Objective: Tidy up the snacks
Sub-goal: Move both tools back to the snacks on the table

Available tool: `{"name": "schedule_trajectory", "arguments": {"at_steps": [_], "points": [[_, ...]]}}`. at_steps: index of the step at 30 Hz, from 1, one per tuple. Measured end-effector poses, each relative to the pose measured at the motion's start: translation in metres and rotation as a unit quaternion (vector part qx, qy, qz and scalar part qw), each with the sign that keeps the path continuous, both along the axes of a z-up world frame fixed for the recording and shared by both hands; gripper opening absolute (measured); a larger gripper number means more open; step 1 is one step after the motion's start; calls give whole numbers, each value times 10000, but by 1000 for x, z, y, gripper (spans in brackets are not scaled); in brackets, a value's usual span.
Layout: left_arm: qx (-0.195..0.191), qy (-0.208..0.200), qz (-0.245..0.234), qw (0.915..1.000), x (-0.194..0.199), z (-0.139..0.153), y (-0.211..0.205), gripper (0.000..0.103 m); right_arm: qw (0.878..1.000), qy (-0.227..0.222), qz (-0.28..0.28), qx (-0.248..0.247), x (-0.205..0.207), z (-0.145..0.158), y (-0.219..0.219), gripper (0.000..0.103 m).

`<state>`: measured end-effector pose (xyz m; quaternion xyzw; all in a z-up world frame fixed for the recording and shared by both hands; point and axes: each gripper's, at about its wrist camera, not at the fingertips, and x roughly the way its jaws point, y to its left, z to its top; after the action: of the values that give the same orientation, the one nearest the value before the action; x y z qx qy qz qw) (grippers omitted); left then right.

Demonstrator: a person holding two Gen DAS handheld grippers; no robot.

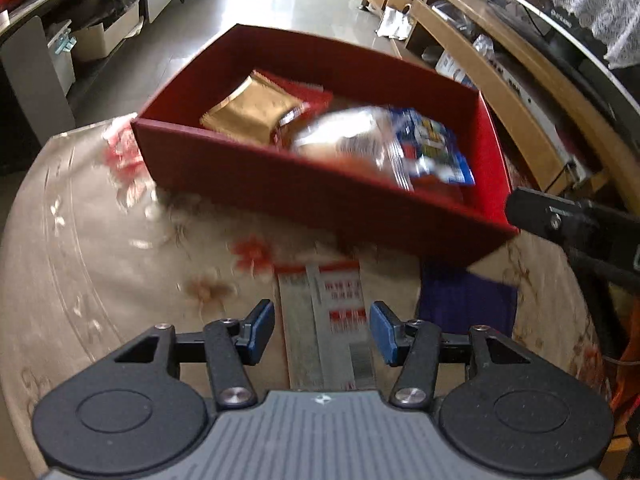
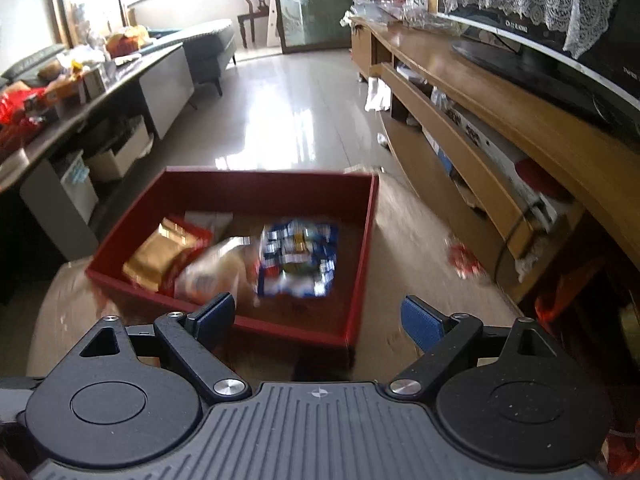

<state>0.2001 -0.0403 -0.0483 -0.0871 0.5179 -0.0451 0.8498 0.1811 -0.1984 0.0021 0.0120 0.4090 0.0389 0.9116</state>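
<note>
Floral table (image 1: 100, 240) carries red box (image 1: 312, 200) holding gold packet (image 1: 252, 112), clear bag (image 1: 344, 140), blue packet (image 1: 432, 148). White sachet (image 1: 324, 320) and purple packet (image 1: 468, 304) lie on table outside box. Left gripper (image 1: 322, 330) and right gripper (image 2: 318, 318) both spread, empty
</note>
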Motion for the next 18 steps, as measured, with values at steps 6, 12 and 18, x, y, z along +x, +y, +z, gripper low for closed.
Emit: {"name": "schedule_trajectory", "arguments": {"at_steps": [6, 12, 18], "points": [[-15, 203, 5, 9998, -8, -14, -18, 57, 9997, 195, -126, -7, -21, -6, -16, 93], [377, 141, 61, 9992, -8, -24, -27, 62, 9996, 231, -145, 48, -33, -8, -26, 93], [526, 95, -85, 9985, -16, -27, -26, 54, 9994, 342, -90, 3, -36, -13, -27, 93]]}}
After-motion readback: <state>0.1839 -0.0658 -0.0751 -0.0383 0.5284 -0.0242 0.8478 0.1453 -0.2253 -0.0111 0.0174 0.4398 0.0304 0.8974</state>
